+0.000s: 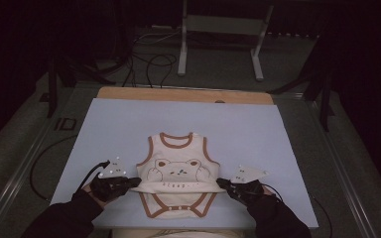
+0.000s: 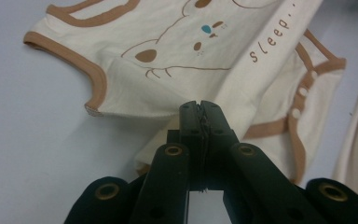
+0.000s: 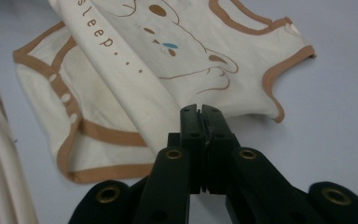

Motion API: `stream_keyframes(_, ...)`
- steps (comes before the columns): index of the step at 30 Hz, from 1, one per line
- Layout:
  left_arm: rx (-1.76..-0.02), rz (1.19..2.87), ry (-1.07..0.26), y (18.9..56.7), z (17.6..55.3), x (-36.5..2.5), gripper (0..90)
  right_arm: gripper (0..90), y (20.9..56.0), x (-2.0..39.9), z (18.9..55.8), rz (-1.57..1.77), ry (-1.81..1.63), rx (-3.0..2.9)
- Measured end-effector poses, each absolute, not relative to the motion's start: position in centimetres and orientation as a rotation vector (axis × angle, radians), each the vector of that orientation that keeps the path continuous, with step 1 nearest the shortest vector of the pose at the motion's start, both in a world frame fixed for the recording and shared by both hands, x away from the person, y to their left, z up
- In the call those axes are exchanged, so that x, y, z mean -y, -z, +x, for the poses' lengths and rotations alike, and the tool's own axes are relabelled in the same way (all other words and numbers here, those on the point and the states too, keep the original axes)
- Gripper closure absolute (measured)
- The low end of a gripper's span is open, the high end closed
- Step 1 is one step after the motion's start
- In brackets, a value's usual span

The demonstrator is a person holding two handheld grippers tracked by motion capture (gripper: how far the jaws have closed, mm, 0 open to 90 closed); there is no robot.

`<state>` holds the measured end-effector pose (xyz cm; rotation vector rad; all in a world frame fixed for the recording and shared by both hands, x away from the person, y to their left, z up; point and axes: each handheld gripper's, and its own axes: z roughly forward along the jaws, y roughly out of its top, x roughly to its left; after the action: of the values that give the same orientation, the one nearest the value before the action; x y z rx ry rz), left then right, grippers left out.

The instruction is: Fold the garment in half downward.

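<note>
The room is dim, its far side and both flanks lost in darkness. A grey floor [image 1: 297, 59] spreads around the table [image 1: 188, 94], whose wooden far edge shows past a pale blue mat [image 1: 129, 129]. Beyond the table stands a white metal frame [image 1: 223, 29] on two legs. Black cables [image 1: 151, 62] loop over the floor near it, and another cable [image 1: 37, 166] curves beside the mat's left edge. Pale rails [image 1: 15, 183] run along the floor on both sides.

Both grippers — left [image 1: 135, 182], right [image 1: 222, 183] — pinch the cream bodysuit's [image 1: 178, 171] side edges.
</note>
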<state>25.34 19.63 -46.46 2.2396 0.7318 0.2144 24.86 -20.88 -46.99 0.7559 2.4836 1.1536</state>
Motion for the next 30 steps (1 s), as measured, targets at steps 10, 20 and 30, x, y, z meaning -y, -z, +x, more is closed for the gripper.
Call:
stream_keyframes(10, -0.736, 2.246, -0.171, 47.5, 23.7, -19.5, 90.0, 88.7, 47.9, 21.2, 23.3, 0.771, -1.156, -2.517)
stream_keyframes(20, -0.757, 2.239, -0.124, 48.2, 22.5, -19.7, 90.0, 88.5, 48.6, 21.6, 21.8, 0.795, -1.159, -2.537)
stream_keyframes(30, -0.779, 2.267, -0.084, 49.7, 21.7, -19.3, 90.0, 88.5, 49.6, 21.6, 20.9, 0.813, -1.122, -2.578)
